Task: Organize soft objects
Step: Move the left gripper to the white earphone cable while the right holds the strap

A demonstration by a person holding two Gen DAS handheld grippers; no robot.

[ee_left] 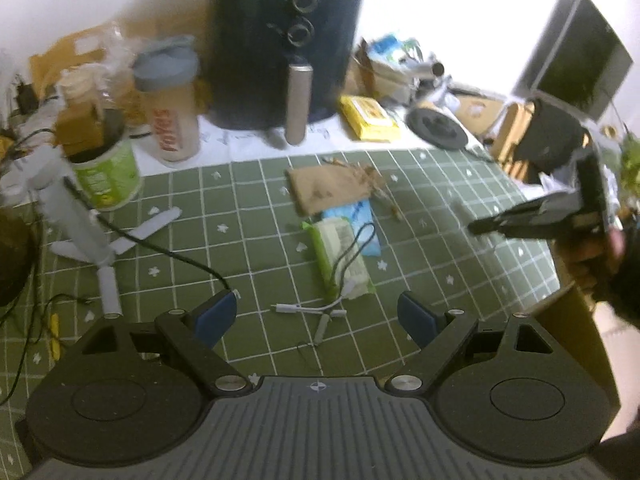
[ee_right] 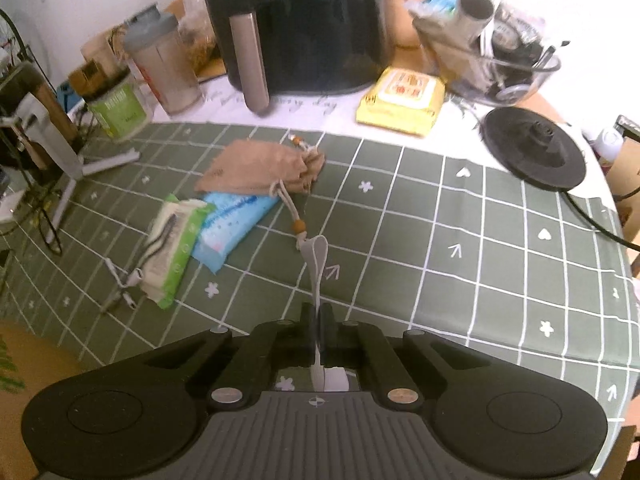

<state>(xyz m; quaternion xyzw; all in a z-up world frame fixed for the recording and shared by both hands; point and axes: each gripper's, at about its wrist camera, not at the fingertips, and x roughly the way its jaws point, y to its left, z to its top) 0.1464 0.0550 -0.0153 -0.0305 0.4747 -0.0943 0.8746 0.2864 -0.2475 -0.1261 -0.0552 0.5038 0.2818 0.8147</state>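
A brown burlap drawstring pouch lies on the green checked cloth, partly over a blue tissue pack. Beside them lies a green-and-white wipes pack with a black cord across it. My right gripper is shut on a grey strap that joins the pouch's beaded cord. In the left wrist view, the right gripper hangs at the right, above the cloth. My left gripper stands open above a white cable adapter, holding nothing.
A black air fryer stands at the back, with a yellow wipes pack and a round black base to its right. A shaker bottle, a green tub and a white tripod stand crowd the left.
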